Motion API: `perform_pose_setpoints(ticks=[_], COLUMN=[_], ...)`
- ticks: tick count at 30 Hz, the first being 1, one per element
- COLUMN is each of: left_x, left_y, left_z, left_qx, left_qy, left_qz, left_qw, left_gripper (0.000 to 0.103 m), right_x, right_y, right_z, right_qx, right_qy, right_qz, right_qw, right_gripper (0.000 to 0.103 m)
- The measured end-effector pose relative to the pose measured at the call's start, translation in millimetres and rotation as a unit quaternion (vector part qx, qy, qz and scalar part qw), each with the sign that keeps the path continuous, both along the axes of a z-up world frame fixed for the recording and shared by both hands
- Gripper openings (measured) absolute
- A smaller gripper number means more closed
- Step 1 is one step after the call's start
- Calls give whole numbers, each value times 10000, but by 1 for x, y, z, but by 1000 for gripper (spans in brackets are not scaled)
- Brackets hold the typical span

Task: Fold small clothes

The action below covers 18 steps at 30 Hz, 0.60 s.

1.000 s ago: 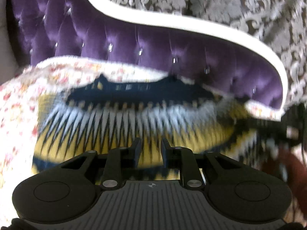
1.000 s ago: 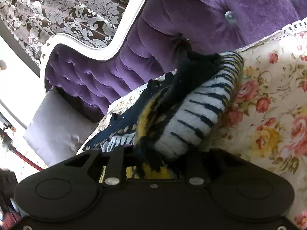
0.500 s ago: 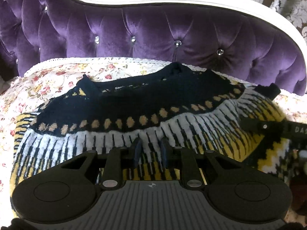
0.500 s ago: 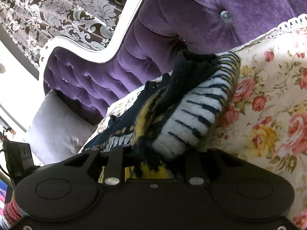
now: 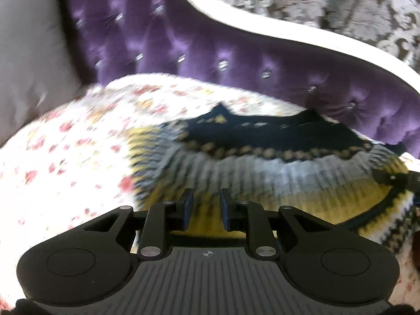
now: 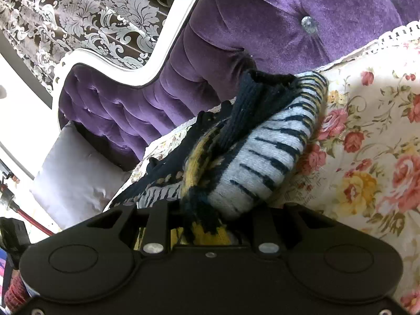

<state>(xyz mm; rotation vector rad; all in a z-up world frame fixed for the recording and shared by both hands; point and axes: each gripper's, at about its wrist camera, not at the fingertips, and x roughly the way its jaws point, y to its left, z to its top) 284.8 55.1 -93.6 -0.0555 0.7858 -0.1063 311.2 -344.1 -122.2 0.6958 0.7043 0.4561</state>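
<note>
A small knitted sweater, navy at the neck with grey, yellow and black bands, lies on the floral seat cover. My left gripper hovers over its yellow band, jaws slightly apart and empty. In the right wrist view my right gripper is shut on a bunched fold of the sweater, its grey striped sleeve bulging out ahead; the fingertips are hidden by the fabric. The right gripper also shows at the sweater's right edge in the left wrist view.
A purple tufted sofa back with a white frame rises behind the seat. A grey cushion sits at the sofa's left end. The floral cover spreads to the right of the sweater.
The left gripper has swung left and back, so the view is blurred and the sweater sits further right. The right gripper has kept its hold and barely moved.
</note>
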Motion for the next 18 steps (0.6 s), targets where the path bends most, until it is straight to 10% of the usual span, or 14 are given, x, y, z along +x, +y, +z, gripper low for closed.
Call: perform_pose_setpoints(ticks=[18], left_x=[12], left_y=[46], left_z=[8], left_qx=[-834], left_qy=[-127], left_qz=[170], left_qw=[9963], left_gripper=[21], right_x=[4], right_y=[12], right_z=[13], right_qx=[-480], right_qy=[222], right_qz=[-150], right_qw=[9985], right_gripper=[32])
